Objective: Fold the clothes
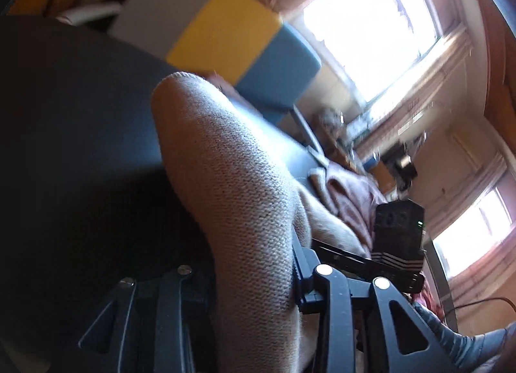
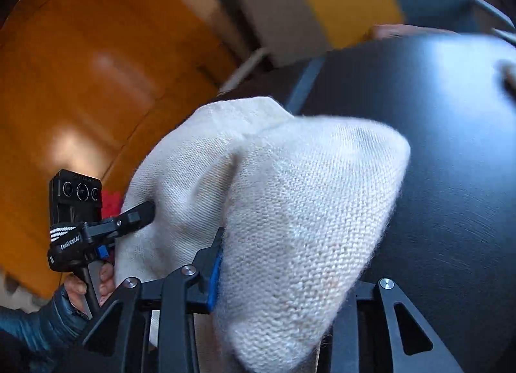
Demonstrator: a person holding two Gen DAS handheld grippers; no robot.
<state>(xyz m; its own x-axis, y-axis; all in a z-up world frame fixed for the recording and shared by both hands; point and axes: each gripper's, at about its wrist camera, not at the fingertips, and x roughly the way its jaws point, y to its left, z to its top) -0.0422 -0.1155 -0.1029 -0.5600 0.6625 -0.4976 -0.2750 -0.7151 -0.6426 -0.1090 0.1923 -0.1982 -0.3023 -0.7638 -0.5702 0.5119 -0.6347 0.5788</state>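
A cream knitted garment [image 1: 238, 199] is held up over a dark round table [image 1: 74, 121]. In the left wrist view it runs up from between my left gripper's [image 1: 254, 289] fingers, which are shut on it. In the right wrist view the same knit [image 2: 290, 211] bulges out from my right gripper [image 2: 277, 286], which is shut on it; its blue pad [image 2: 214, 279] presses the cloth. The left gripper [image 2: 135, 216] shows at the left of the right wrist view, pinching the garment's other edge. The right gripper [image 1: 396, 237] shows in the left wrist view beside the cloth.
The dark table [image 2: 451, 153] fills the right of the right wrist view. A chair back in grey, yellow and blue [image 1: 222, 28] stands behind the table. An orange wooden door [image 2: 80, 83] is at the left. Bright windows [image 1: 371, 24] and a pinkish cloth heap [image 1: 348, 192] lie beyond.
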